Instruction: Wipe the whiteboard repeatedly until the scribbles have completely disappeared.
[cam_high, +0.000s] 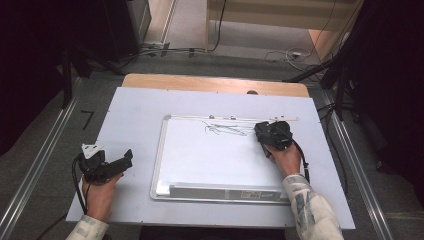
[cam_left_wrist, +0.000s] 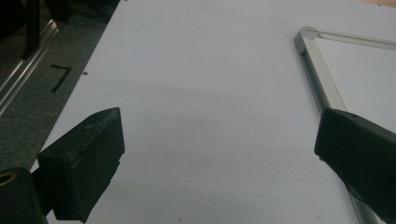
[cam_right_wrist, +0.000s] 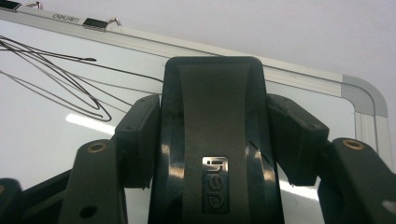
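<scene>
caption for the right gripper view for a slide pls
Right gripper shut on a black eraser above the whiteboard, beside the scribbled lines.

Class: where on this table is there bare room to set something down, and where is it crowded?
Free: the table left of the whiteboard, beyond the left gripper. Crowded: the board's far right corner, where the right gripper holds an eraser by the scribbles.
</scene>
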